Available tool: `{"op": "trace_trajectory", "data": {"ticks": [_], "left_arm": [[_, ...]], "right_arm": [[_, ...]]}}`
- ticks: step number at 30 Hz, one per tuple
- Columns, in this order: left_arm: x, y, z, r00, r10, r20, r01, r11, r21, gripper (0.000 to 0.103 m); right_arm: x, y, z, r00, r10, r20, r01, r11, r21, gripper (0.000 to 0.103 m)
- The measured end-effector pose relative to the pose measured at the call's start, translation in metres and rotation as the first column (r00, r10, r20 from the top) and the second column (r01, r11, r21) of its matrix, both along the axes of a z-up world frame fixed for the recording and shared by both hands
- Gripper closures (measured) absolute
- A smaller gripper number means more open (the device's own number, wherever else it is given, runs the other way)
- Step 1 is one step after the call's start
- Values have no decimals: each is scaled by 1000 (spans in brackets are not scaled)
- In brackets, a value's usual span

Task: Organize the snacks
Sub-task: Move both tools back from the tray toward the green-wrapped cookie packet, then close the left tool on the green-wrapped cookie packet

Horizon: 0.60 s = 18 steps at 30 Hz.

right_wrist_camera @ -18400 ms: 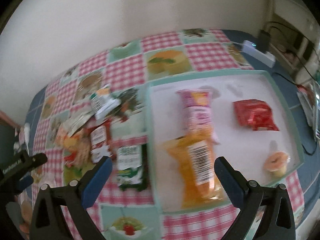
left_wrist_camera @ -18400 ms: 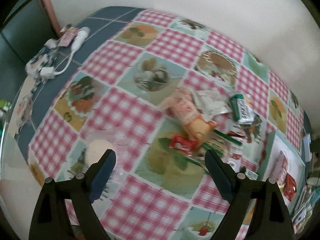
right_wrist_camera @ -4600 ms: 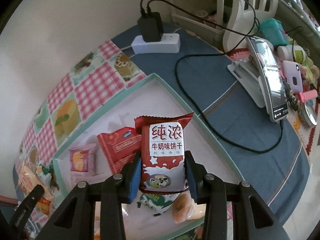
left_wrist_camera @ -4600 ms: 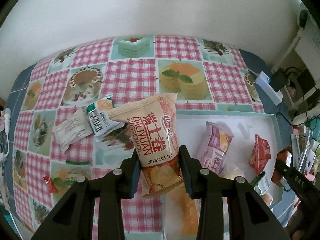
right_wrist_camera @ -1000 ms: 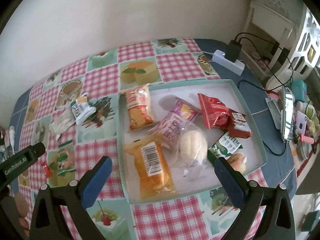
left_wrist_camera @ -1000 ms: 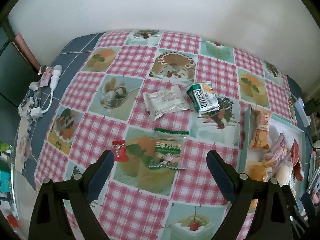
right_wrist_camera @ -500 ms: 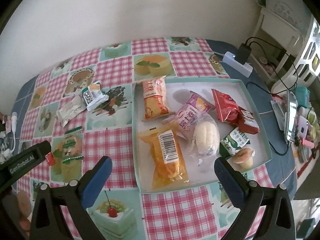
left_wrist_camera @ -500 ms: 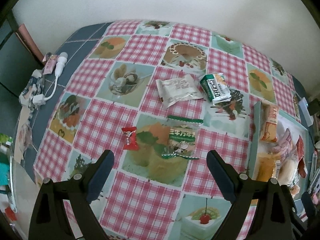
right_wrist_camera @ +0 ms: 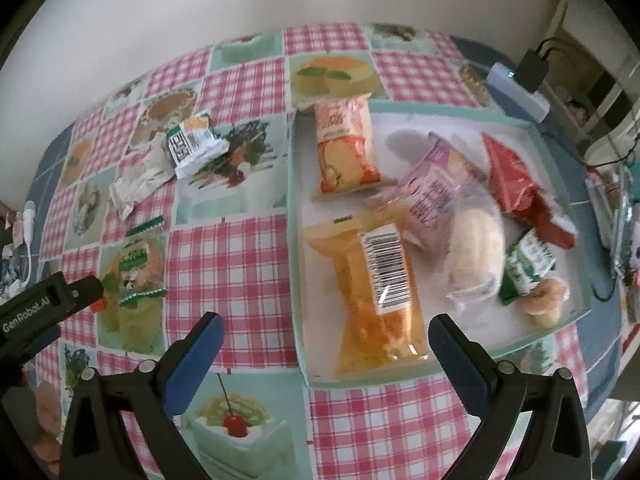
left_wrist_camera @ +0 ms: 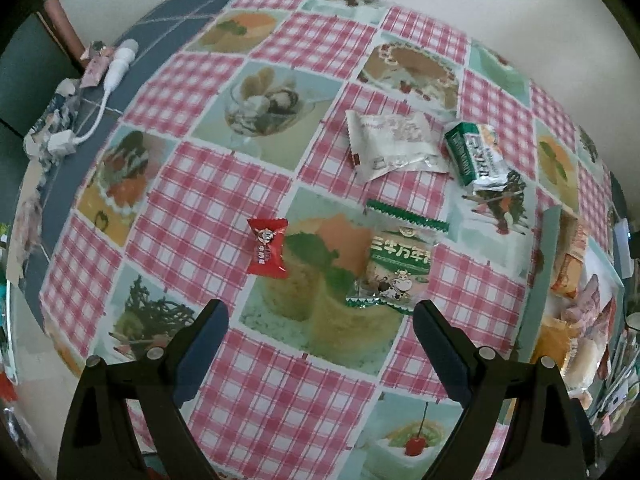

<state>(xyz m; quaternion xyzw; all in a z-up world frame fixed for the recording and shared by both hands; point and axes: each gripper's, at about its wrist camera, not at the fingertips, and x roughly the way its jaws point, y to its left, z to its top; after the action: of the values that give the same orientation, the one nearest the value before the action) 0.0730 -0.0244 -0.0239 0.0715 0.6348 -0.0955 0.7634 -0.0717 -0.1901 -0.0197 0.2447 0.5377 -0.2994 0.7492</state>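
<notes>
My left gripper (left_wrist_camera: 320, 320) is open and empty above the checked tablecloth. Just beyond it lie a small red candy (left_wrist_camera: 267, 252) and a green-and-clear biscuit packet (left_wrist_camera: 396, 266). Farther off lie a white wrapper (left_wrist_camera: 394, 146) and a green-white pack (left_wrist_camera: 478, 156). My right gripper (right_wrist_camera: 324, 334) is open and empty over the near edge of the teal tray (right_wrist_camera: 294, 216). The tray holds an orange packet (right_wrist_camera: 376, 292), an orange cake packet (right_wrist_camera: 344, 144), a pink packet (right_wrist_camera: 434, 184), a bun (right_wrist_camera: 476, 244), red packets (right_wrist_camera: 512, 184), a green packet (right_wrist_camera: 528, 264) and a jelly cup (right_wrist_camera: 546, 296).
A white cable and charger (left_wrist_camera: 108, 76) lie on the blue cloth at the far left. A power strip with a plug (right_wrist_camera: 520, 80) sits beyond the tray. Phones and clutter (right_wrist_camera: 624, 208) lie at the right edge. The left gripper's body (right_wrist_camera: 44, 308) shows in the right wrist view.
The left gripper has dropped closer to the red candy and the biscuit packet. The right gripper has moved nearer the tray. Both stay open.
</notes>
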Motion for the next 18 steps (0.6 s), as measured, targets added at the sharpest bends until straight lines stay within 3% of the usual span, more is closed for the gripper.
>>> {"op": "trace_trajectory", "data": {"ticks": [4, 8, 18], "left_arm": [[6, 3, -12, 999, 26, -46, -26, 1000, -8, 9], [11, 4, -13, 999, 36, -34, -37, 999, -14, 9], [5, -39, -16, 995, -99, 17, 98, 995, 18, 9]], "right_arm": [[3, -3, -8, 1000, -7, -9, 7, 1000, 14, 0], [4, -5, -9, 1000, -13, -9, 13, 1000, 13, 0], [4, -22, -8, 998, -57, 26, 56, 998, 35, 0]]}}
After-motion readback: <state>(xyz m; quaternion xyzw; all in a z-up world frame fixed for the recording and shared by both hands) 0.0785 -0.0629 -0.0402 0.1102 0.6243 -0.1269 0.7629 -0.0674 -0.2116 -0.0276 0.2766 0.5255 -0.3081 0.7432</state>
